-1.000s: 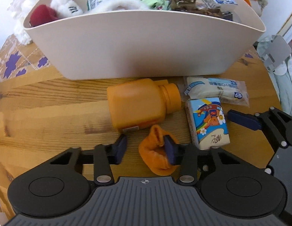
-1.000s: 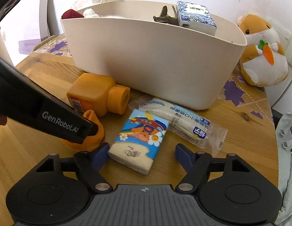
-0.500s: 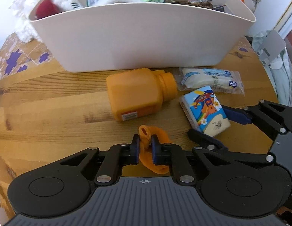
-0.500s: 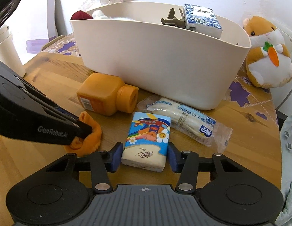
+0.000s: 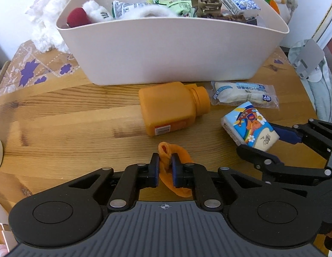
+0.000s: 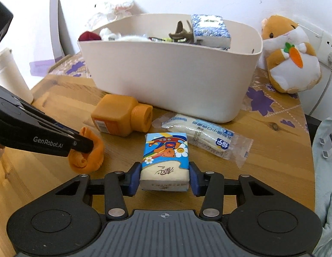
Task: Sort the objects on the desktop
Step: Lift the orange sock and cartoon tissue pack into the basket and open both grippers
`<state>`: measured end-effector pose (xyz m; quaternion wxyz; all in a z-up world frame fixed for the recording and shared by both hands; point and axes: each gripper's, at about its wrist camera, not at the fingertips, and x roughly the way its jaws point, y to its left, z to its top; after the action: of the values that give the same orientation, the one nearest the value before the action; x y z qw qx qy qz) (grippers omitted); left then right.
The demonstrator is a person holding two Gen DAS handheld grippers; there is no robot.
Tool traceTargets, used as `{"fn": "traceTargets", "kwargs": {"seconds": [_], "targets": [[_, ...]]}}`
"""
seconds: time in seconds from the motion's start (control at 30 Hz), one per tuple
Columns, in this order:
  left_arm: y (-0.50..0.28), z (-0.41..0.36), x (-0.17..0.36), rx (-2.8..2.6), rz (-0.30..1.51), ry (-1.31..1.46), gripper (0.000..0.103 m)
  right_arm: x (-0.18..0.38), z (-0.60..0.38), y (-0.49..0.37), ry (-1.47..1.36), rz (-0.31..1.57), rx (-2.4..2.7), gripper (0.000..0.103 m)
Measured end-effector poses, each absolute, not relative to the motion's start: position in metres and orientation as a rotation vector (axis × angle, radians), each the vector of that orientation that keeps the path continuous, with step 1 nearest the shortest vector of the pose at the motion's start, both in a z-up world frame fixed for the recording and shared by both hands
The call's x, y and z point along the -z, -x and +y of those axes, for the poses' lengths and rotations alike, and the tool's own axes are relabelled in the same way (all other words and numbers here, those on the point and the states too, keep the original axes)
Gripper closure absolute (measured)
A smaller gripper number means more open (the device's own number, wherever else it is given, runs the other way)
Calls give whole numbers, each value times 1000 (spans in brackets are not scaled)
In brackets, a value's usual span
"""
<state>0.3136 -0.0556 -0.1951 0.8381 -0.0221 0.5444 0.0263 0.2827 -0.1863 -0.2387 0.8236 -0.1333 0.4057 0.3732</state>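
1. The left claw [image 5: 165,167] is pinching the orange sock [image 5: 174,171], lifted slightly off the worktop [image 5: 69,128].
2. The right claw [image 6: 164,176] is squeezing the tissue pack [image 6: 166,158] (near end only).
3. Both should be rising clear above the bin [image 6: 176,72] rim before letting go.

Domestic room, likely a bedroom or living space. Round wooden table [image 6: 273,154] with a purple-flowered cloth [image 6: 260,100]; orange-and-white plush hamster holding a carrot [image 6: 290,53]; fluffy white stuffed toy [image 5: 45,19]; cream plastic tub [image 6: 172,72] of household oddments; white wall socket [image 6: 328,42].
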Motion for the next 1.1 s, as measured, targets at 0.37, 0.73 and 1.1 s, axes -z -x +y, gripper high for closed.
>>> {"fn": "traceTargets", "kwargs": {"seconds": [0.37,0.73,1.1], "targets": [[-309,-35,169,-74,1094,30,92,198,-202,-280,205,770,-817,60],[-323,-16,127,-108,972,9,92,139,-199,-293,148,626,-845,60],[-364,14,80,-181,825,3,92,96,-176,-329,150,485,-844,60]]}}
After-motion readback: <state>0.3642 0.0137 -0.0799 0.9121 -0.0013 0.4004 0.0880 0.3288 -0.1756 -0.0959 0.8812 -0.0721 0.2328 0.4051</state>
